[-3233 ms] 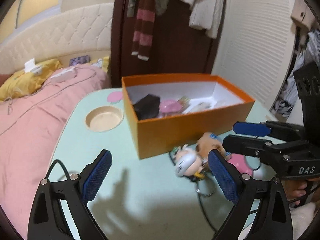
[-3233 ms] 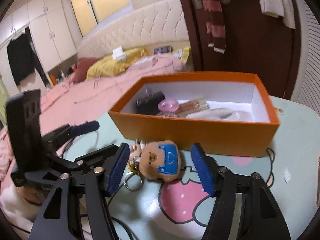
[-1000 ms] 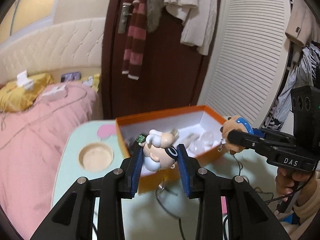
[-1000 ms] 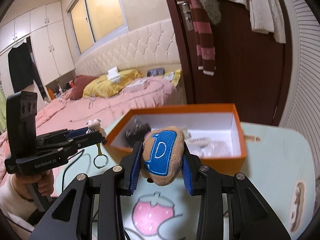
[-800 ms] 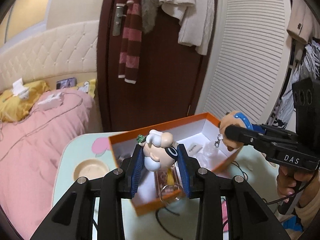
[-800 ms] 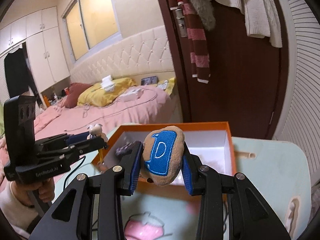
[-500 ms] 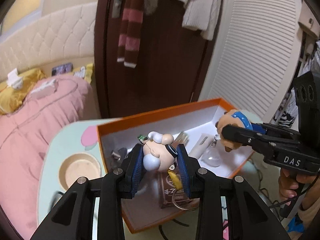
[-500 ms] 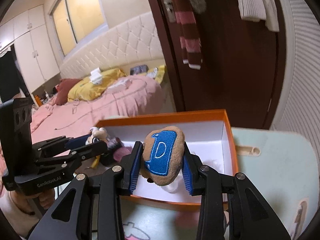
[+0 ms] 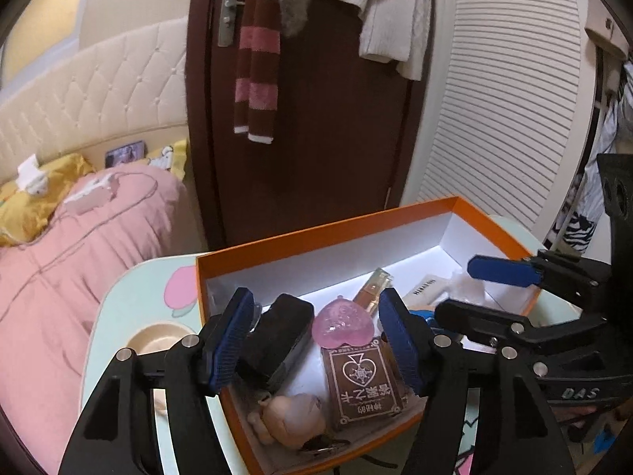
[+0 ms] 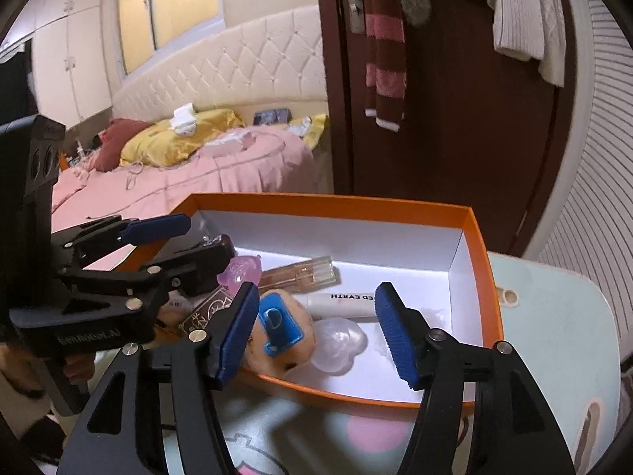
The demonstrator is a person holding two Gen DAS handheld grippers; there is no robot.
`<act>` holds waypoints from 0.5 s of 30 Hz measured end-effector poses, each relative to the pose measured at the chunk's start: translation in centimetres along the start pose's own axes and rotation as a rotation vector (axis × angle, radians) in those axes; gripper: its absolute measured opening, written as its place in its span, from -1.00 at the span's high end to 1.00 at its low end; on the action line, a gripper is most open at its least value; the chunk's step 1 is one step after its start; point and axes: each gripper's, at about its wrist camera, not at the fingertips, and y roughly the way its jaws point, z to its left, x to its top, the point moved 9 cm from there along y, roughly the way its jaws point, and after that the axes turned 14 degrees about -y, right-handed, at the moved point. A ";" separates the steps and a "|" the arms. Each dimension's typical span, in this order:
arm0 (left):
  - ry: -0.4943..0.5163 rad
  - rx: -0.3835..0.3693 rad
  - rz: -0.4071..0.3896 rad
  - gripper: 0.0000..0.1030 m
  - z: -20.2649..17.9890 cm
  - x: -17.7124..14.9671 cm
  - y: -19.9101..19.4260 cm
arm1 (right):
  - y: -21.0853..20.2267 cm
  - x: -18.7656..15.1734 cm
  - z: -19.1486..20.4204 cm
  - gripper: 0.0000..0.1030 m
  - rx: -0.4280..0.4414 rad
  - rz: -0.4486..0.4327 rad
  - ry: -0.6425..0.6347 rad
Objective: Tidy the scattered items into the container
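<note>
Now that both claws have let go, the two keychain toys I was carrying half a second ago lie inside the orange box (image 9: 395, 221) instead of between the pads. My left claw (image 9: 318, 340) stands spread and empty above the near left end of the box, and the small doll (image 9: 292, 415) rests on the box floor just below it. My right claw (image 10: 314, 330) is spread and empty as well, with the plush bear (image 10: 277, 328) lying just inside the near wall, touching its left pad. I read this as both drops made.

Ahead of the left claw, the box also holds a black case (image 9: 277, 340), a pink heart (image 9: 342, 326) and a brown card pack (image 9: 362, 388). Ahead of the right claw lie a clear tube (image 10: 304, 273), a white tube (image 10: 344, 303) and a clear plastic blob (image 10: 338, 342). The strip of desk (image 10: 554, 336) I can see around the box carries no loose items, though the claws hide much of it.
</note>
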 end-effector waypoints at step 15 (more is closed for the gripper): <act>-0.068 0.046 -0.030 -0.79 1.0 0.9 -4.7 | -2.6 1.3 -0.1 -0.21 -0.047 -0.050 0.024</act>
